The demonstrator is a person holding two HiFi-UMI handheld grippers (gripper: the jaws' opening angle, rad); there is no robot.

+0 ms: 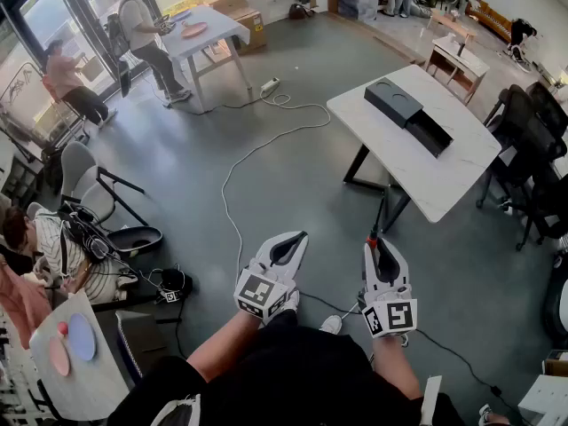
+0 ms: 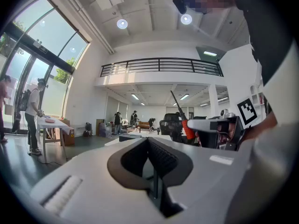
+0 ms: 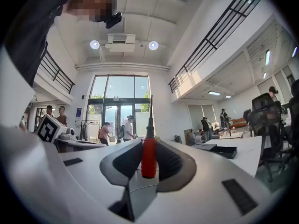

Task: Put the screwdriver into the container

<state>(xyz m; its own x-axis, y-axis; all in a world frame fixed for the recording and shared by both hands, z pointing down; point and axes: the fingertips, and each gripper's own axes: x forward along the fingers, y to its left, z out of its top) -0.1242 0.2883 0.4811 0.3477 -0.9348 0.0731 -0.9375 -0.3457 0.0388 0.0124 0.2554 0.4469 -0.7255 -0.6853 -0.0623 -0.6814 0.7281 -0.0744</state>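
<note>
**Holding It Up Straight**

The right gripper [image 1: 380, 247] has its fingers [image 1: 393, 264] clamped on the red plastic handle of a screwdriver [image 1: 374, 240]. In the right gripper view, the handle [image 3: 149, 157] sits between the two black pads. The screwdriver stands upright there, with its thin dark metal rod pointing up. The left gripper view shows the same tool [image 2: 187, 128] off to the side, leaning a little.

The left gripper [image 1: 300, 236] has its fingers together at the tips. Nothing is between them, as the left gripper view [image 2: 148, 141] shows.

Both grippers are held out level, side by side, over the grey floor [image 1: 293, 176]. They are near each other but not touching.

The black box-shaped container [image 1: 430, 133] is open on top. It lies on a white table [image 1: 444, 185] ahead and to the right. A flat dark grey block with a round dip [image 1: 393, 100] lies right against its far end. The screwdriver is well apart from the container. In the right gripper view, the container [image 3: 227, 151] shows off to the right on the table.

A long white cable [image 1: 235, 176] snakes across the floor. Black office chairs [image 1: 524, 122] stand beside the white table. At the back left, a person [image 1: 142, 25] stands at another white table [image 1: 209, 29].
</note>
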